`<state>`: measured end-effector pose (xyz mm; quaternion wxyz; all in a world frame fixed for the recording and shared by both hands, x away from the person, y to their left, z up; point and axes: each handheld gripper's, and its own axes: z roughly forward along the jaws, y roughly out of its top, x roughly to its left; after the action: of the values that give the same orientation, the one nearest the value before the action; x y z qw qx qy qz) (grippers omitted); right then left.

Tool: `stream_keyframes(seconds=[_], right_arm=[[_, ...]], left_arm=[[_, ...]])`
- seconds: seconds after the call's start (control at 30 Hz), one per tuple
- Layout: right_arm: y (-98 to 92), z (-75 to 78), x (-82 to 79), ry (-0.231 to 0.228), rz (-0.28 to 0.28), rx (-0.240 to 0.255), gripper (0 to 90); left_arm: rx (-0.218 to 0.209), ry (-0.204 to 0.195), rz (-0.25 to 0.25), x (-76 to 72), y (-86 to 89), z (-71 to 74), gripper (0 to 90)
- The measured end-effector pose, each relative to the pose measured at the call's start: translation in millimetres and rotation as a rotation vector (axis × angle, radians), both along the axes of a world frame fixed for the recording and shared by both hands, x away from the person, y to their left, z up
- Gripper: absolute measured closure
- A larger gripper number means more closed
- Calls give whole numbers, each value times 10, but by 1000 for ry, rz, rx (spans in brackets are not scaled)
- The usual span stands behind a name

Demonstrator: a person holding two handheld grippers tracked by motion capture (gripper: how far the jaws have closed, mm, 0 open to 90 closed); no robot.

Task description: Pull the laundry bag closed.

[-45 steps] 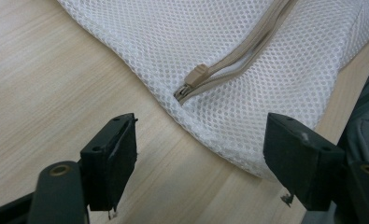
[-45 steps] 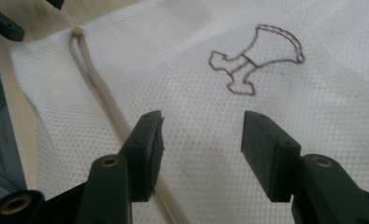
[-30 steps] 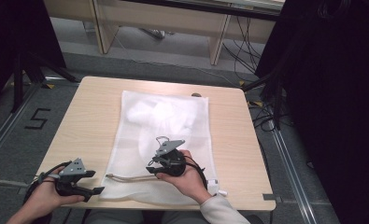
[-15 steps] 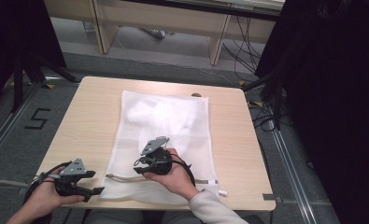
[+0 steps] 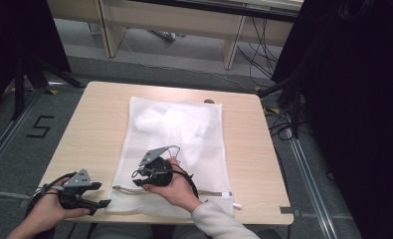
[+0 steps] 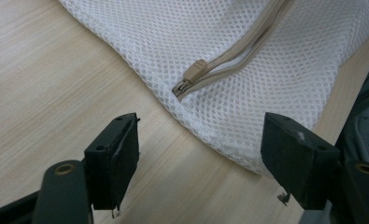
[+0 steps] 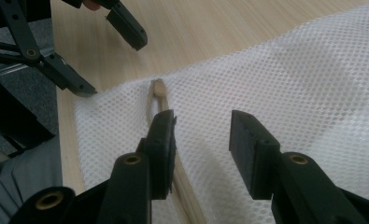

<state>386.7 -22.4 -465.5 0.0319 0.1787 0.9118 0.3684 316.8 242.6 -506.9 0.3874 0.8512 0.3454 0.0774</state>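
A white mesh laundry bag (image 5: 176, 149) is spread flat on the counter (image 5: 94, 119), its beige zipper (image 6: 247, 53) running along the near edge with the pull tab (image 6: 194, 72) near the bag's near-left corner. The right gripper (image 7: 201, 135) is held over that edge with its fingers (image 7: 161, 140) partly apart, having just been closing, nothing clamped between them. The left gripper (image 6: 198, 154) is held low at the bag's corner, fingers wide apart and empty.

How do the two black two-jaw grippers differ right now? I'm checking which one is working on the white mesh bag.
The left gripper sits beside the near left corner of the white mesh laundry bag, over bare wooden table; the right gripper is over the bag. The left's jaws stand wide with nothing between them; the right's are narrower, have just been closing, and hang by the beige zipper without gripping it. Both point toward the zipper pull.
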Motion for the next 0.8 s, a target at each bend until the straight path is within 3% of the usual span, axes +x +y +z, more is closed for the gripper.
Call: stream_keyframes(seconds=[0.03,0.1,0.2,0.27,0.3,0.4,0.43,0.8], right_arm=[[17,-14,9,-9,19,0,615],[73,-42,-12,29,4,12,615],[101,-66,-7,16,15,-9,615],[144,-80,-23,27,16,-1,615],[161,-76,-38,43,17,1,614],[205,-93,-42,47,15,4,615],[216,-96,-44,55,14,2,616],[341,-162,-33,65,11,-2,631]], left_arm=[[22,-6,-7,9,12,4,276],[21,-6,-5,10,13,3,277],[20,-6,-6,9,12,4,277],[20,-5,-6,9,11,4,277],[-1,-2,-3,1,0,1,278],[21,-12,-17,13,14,7,277],[7,-10,-13,8,5,3,278],[7,-9,-13,10,6,3,277]])
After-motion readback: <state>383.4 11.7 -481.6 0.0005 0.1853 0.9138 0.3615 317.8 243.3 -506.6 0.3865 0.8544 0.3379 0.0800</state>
